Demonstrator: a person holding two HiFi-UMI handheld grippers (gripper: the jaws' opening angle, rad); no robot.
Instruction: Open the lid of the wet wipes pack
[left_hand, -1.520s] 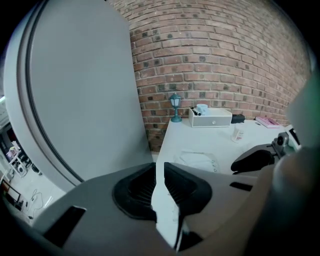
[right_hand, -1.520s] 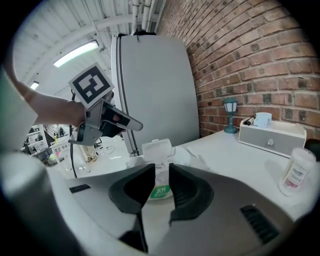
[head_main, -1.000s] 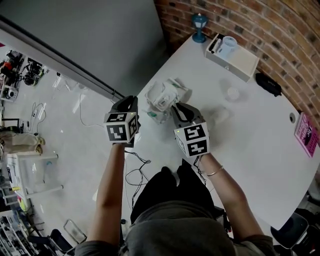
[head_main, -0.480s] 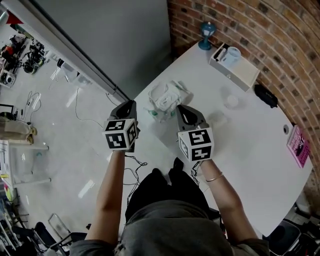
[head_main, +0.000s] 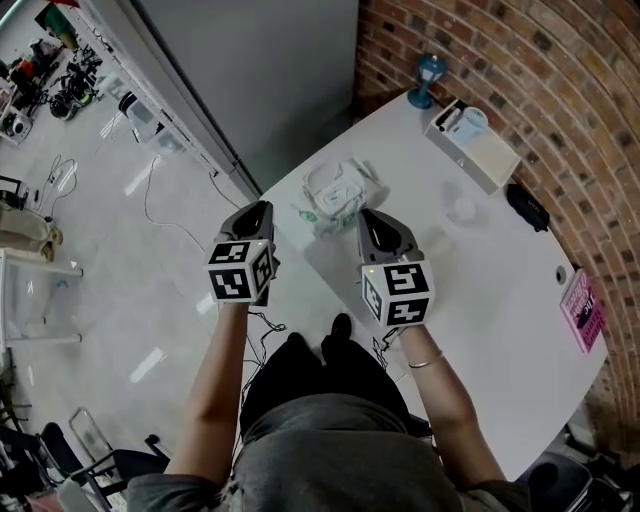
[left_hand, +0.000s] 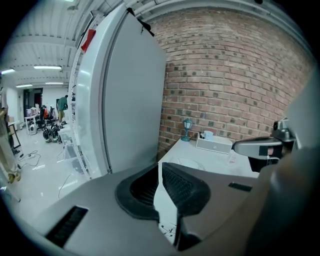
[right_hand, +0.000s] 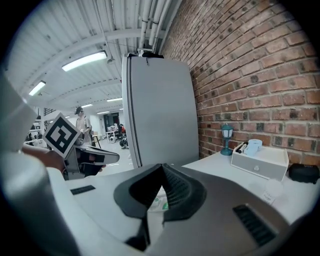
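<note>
The pack (head_main: 335, 193) sits right by the counter's (head_main: 480, 260) left corner, and it looks crumpled and floppy. It's a soft film pouch, light and a bit slick, so I'd guess it'll slide or buckle if you just yank at it. The lid should be the only stiff part. From up top I can't tell how that lid stands. My take is to pin the soft body near one end with one tool and catch the lid's free lip with the other.

Your left tool (head_main: 256, 212) is all but closed, with just a sliver of gap and nothing in it. It hangs off the counter's edge, short of the pack. Your right tool (head_main: 377, 225) is closed and empty too. It's over the counter just on your side of the pack, which peeks past its jaws. Both arms reach forward, tools tipped slightly down.
</note>
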